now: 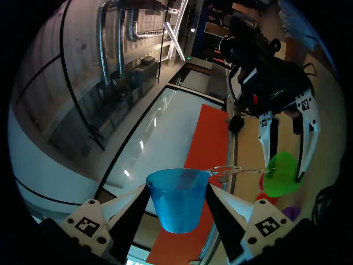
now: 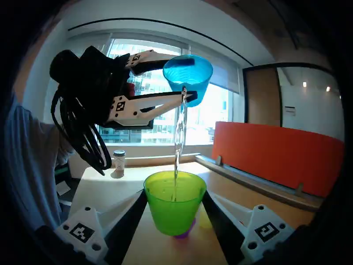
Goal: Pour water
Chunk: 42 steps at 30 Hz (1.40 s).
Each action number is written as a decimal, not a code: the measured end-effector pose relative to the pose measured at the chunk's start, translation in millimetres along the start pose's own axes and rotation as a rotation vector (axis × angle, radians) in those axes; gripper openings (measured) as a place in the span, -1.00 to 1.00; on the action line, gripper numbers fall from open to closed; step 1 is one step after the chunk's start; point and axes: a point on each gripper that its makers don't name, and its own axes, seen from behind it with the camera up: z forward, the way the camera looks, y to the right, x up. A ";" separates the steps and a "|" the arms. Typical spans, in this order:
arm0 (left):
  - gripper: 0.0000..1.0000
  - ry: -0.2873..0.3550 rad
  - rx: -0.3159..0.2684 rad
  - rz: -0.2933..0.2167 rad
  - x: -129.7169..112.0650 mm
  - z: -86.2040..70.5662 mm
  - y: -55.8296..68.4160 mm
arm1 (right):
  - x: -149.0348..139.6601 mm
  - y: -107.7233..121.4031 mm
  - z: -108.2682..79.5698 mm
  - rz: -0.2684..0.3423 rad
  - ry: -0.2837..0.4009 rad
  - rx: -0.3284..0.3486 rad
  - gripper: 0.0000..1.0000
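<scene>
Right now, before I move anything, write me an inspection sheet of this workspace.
Surface: light wooden table, sunlit.
Job's things: blue cup tipped, water stream falling into green cup below.
Clutter: small jar on the table; purple cup and yellow cup past the green one.
Grippers: left tongs shut on blue cup; right tongs shut on green cup.
Cables: black cable bundle hanging from the left tongs' body.
Surroundings: windows, orange divider, a person's sleeve.

No words or numbers can be read; the wall sign (image 2: 289,111) (small, blurred) is illegible.
</scene>
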 end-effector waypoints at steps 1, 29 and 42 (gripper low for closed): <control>0.71 0.000 0.002 0.002 0.2 -0.1 -0.5 | 0.0 0.2 -0.2 -0.001 0.000 -0.001 0.80; 0.72 0.017 0.029 0.127 13.0 -1.2 -12.9 | 4.0 2.7 -3.6 -0.014 0.008 -0.013 0.79; 0.71 0.020 0.022 0.183 19.1 -2.1 -12.4 | 7.5 2.9 -5.6 -0.020 0.012 -0.019 0.79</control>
